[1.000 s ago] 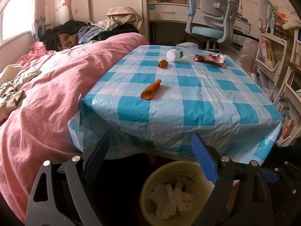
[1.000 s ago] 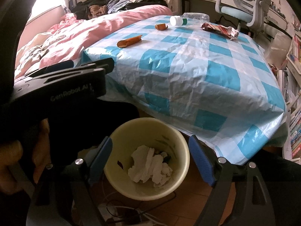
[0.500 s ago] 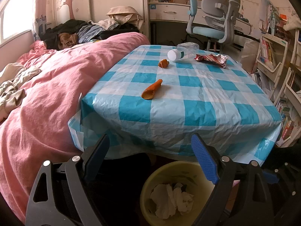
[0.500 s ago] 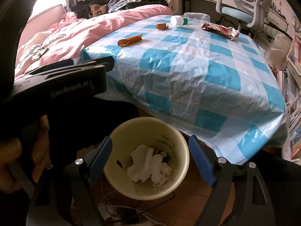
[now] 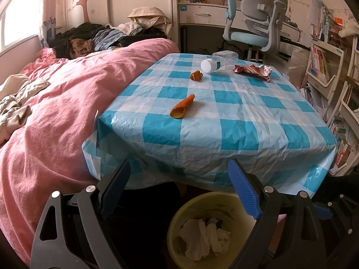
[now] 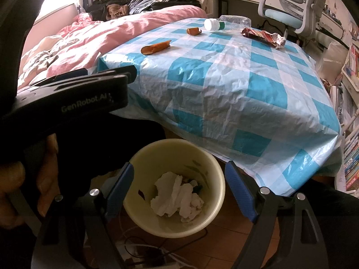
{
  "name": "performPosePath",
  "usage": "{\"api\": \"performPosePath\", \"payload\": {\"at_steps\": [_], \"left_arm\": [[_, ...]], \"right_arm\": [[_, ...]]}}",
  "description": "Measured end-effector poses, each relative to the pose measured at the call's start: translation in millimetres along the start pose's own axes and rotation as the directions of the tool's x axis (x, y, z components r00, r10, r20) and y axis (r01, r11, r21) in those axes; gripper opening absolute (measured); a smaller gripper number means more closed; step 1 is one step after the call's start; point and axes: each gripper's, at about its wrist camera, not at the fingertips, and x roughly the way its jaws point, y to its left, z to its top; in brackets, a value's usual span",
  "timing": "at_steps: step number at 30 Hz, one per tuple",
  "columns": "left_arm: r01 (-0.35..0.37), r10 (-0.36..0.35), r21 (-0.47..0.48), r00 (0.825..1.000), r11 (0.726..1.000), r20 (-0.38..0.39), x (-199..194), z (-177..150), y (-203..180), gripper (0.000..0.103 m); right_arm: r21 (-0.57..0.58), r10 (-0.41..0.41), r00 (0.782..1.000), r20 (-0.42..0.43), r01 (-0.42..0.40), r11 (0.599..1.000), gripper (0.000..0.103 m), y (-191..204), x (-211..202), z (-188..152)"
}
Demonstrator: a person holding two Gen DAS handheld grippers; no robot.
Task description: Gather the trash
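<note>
Below the near edge of the worktop (image 5: pixel 224 134), the yellow bin (image 6: pixel 208 219) stands on the floor with crumpled white paper (image 6: pixel 177 199) inside. Both left tongs (image 5: pixel 181 188) and right tongs (image 6: pixel 179 186) are wide and hold nothing; the right ones hang above the bin. On the checked cloth lie the long orange peel (image 5: pixel 181 109) near the left edge beside the pink bed (image 5: pixel 56 116), the small peel (image 5: pixel 196 76), the plastic bottle (image 5: pixel 221 62) and the red wrapper (image 5: pixel 252 71) at the far edge. Most of the cloth between them and the near edge is free.
</note>
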Motion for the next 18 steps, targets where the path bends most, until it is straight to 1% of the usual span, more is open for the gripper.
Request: {"api": "performPosePath", "payload": {"at_steps": [14, 18], "left_arm": [[0.000, 0.000, -0.004, 1.000, 1.000, 0.002, 0.4, -0.3, 2.2, 0.085], [0.000, 0.000, -0.007, 1.000, 1.000, 0.005, 0.4, 0.0, 3.4, 0.085]], "right_arm": [[0.003, -0.016, 1.000, 0.012, 0.016, 1.000, 0.080, 0.2, -1.5, 1.2], [0.021, -0.033, 0.999, 0.039, 0.033, 0.999, 0.080, -3.7, -6.2, 1.9]]}}
